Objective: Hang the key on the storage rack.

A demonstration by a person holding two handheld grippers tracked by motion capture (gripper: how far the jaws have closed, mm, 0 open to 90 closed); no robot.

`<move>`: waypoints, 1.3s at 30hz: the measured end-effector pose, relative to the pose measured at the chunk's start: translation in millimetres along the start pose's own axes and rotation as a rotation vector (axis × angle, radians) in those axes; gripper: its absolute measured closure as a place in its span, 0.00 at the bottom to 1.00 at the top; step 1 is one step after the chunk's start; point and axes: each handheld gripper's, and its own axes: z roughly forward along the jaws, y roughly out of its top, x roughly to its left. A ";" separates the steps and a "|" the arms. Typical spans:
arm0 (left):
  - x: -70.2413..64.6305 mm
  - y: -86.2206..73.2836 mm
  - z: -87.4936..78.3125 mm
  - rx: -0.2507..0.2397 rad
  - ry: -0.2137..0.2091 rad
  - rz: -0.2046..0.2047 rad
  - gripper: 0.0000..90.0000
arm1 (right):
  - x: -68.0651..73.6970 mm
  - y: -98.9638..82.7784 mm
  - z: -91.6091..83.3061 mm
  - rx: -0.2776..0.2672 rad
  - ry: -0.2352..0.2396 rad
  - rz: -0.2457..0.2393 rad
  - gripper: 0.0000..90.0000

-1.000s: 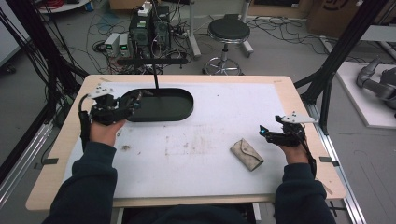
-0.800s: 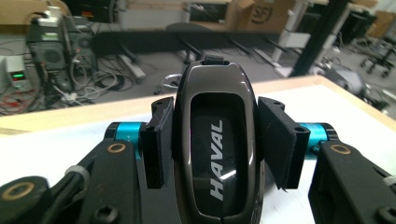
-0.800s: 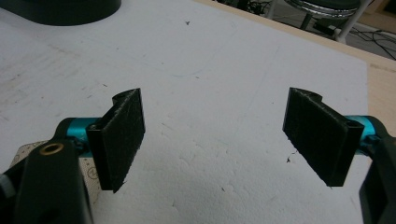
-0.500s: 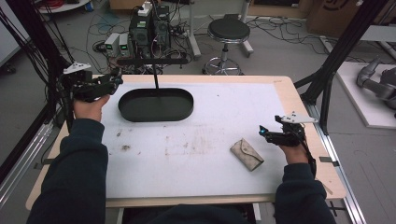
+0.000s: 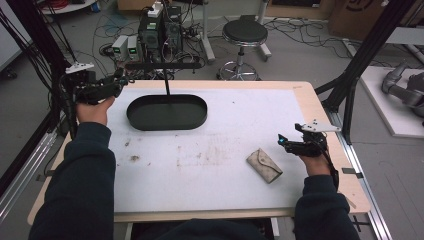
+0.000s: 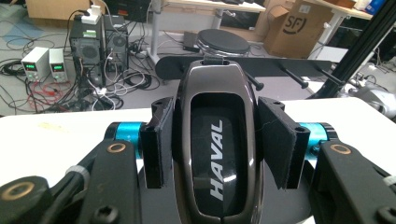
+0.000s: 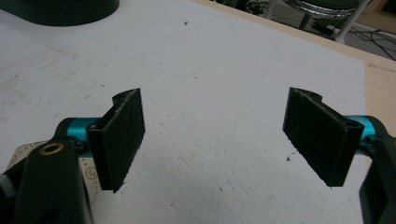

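Observation:
A glossy dark key fob [image 6: 217,116] marked HAVAL sits between the pads of my left gripper [image 6: 217,149], which is shut on its sides. In the high view this left gripper [image 5: 119,83] hangs over the table's far left corner, left of a black oval base [image 5: 166,111]. A thin post rises from the base to a crossbar with pegs [image 6: 289,65]. My right gripper [image 5: 283,142] rests at the right side, open, its pads [image 7: 121,140] wide apart over bare white mat. A beige pouch [image 5: 264,165] lies just left of it, with a corner showing in the right gripper view [image 7: 88,172].
The white mat [image 5: 225,130] covers a wooden table [image 5: 325,125]. Black frame posts [image 5: 350,85] stand at the right edge and far left. Behind the table are a stool [image 5: 245,32], computer cases [image 5: 160,30] and loose cables on the floor.
My left hand has carried the key fob up and to the left, from over the oval base's left end to the table's far left corner. The right hand has kept still.

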 end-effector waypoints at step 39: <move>25.1 -6.5 33.9 0.046 0.090 -0.106 0.54 | -3.1 -3.3 -1.9 -0.001 0.001 -0.001 0.24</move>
